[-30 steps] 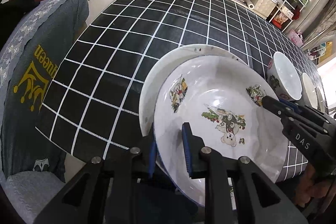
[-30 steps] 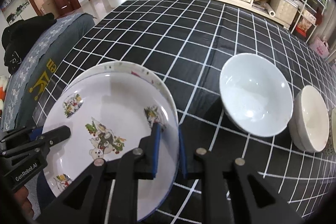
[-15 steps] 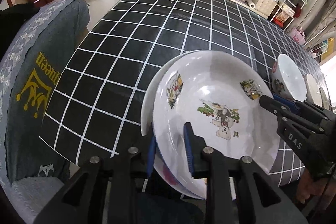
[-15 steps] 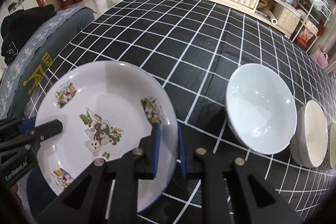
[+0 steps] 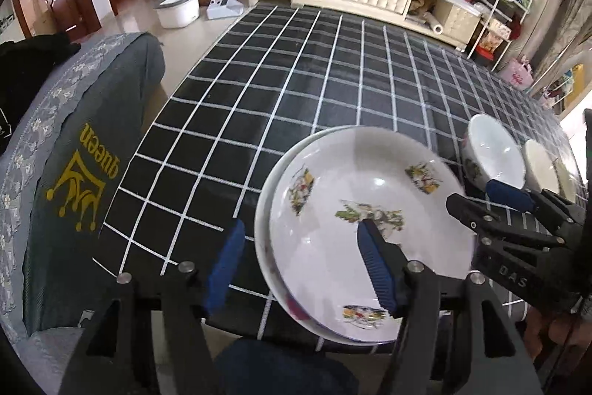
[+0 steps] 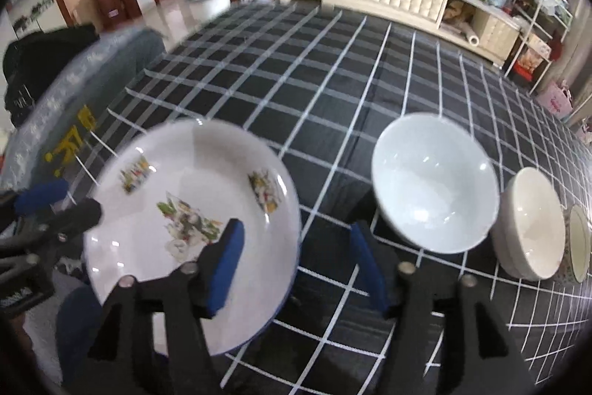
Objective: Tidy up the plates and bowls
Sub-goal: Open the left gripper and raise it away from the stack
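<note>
A white plate with cartoon prints [image 5: 351,180] lies on a second white plate [image 5: 266,195] at the near edge of the checked table. My left gripper [image 5: 301,265] straddles the stack's left rim. Its jaws are opening, and the blue pads [image 5: 225,265] stand clear of the rim. In the right wrist view my right gripper [image 6: 296,265] straddles the plate's [image 6: 185,187] right rim. Its jaws are also opening, with no pad touching the plate. Each gripper shows in the other's view, the right gripper [image 5: 481,197] at the right and the left gripper [image 6: 63,200] at the left.
Right of the plates stand a white bowl [image 6: 433,184], a cream bowl [image 6: 532,221] and another dish [image 6: 579,243] in a row. A chair with a grey cover [image 5: 74,154] stands left of the black checked table [image 5: 296,80]. The person's knee [image 5: 281,365] is under the near edge.
Both grippers were shut on the printed plate's rim; both have now opened off it. The plate rests on the lower plate. The left gripper has risen a little.
</note>
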Available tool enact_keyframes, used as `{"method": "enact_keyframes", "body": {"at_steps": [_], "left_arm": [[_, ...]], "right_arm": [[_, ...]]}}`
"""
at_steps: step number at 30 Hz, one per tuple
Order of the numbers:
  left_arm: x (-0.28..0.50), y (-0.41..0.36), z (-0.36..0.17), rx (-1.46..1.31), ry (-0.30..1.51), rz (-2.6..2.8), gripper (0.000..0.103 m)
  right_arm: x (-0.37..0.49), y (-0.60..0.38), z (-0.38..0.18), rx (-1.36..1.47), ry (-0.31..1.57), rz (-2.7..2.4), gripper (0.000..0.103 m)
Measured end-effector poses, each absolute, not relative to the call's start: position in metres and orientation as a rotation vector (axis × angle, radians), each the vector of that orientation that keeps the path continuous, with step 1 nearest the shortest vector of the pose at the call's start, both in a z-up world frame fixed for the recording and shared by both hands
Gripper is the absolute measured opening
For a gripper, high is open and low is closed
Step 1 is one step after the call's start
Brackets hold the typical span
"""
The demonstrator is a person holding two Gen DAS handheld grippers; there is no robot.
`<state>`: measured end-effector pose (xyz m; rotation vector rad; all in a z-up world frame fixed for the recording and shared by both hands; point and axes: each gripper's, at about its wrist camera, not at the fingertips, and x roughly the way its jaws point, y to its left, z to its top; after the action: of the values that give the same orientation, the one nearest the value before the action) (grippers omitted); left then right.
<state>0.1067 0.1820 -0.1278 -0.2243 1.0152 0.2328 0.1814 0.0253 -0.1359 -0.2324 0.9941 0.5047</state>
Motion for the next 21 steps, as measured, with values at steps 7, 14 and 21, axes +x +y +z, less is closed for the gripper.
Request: {"method": "enact_keyframes", "body": {"at_steps": [7, 14, 21], "left_arm": [[0.095, 0.157, -0.089, -0.21, 0.911, 0.169, 0.067], [0.093, 0.123, -0.057, -0.154, 0.845, 0.105, 0.075], [0.1, 0.093, -0.041, -0.134, 0.826, 0.043, 0.077]], "right_arm": [[0.161, 0.007, -0.089, -0.213, 0.861, 0.515, 0.091], [0.15, -0.023, -0.061, -0.168, 0.804, 0.479, 0.091], [0.145, -0.053, -0.038, -0.163, 0.756, 0.435, 0.091]]}}
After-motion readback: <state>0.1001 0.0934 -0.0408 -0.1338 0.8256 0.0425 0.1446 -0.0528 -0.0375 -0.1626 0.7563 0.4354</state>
